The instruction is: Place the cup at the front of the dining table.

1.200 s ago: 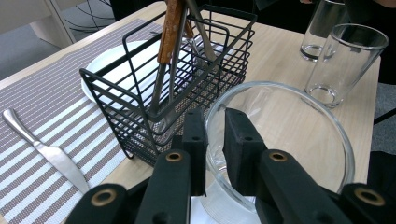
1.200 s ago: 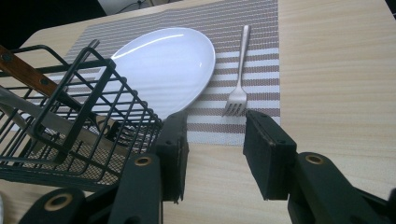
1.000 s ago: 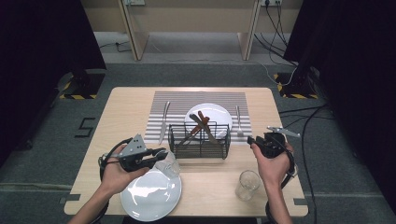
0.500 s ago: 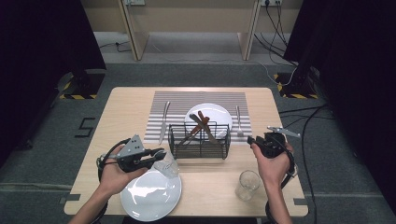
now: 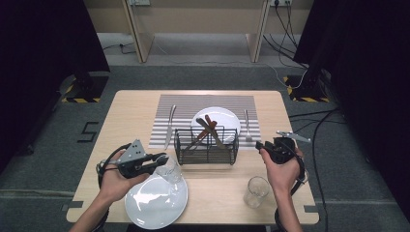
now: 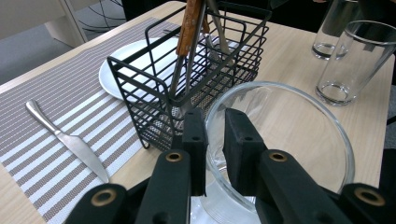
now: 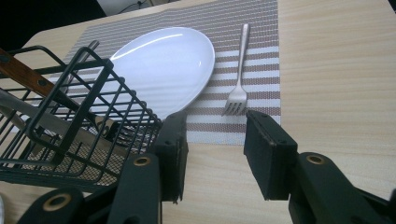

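One legible mark: a dark numeral "5" (image 5: 87, 132) on the grey carpeted floor (image 5: 48, 145), left of the light wooden table (image 5: 125, 111).

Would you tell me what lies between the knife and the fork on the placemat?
The white plate, shown in the high view, with the knife left and fork right.

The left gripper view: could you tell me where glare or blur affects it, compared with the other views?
Left gripper view: the jaws, clamped on the glass bowl rim, look soft, and the far tumblers blur. High view: glare on the near plate. Right gripper view: the fork is sharp.
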A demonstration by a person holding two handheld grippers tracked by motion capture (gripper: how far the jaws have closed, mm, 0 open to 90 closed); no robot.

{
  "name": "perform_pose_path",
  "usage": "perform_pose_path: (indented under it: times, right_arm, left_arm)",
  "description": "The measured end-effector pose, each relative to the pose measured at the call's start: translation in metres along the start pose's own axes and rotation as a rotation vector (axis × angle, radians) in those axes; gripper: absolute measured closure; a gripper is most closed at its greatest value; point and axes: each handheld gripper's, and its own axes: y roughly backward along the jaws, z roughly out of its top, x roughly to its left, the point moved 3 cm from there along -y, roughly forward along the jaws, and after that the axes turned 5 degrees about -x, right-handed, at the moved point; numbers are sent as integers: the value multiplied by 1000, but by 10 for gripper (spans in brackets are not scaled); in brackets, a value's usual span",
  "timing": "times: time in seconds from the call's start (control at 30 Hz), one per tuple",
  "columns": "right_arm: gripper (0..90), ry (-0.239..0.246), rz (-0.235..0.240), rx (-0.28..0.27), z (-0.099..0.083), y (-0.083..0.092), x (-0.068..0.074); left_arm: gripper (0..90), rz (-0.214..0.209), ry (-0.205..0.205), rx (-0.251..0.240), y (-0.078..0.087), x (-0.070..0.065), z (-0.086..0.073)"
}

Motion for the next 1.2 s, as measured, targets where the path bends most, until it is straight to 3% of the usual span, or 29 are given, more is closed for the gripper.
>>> perform_pose_path:
  times: [1.2]
  right_arm:
    - [582,-15,-2,-8,1,2,-2]
  left_arm:
    - [789,64,20,-33,22,18,-4]
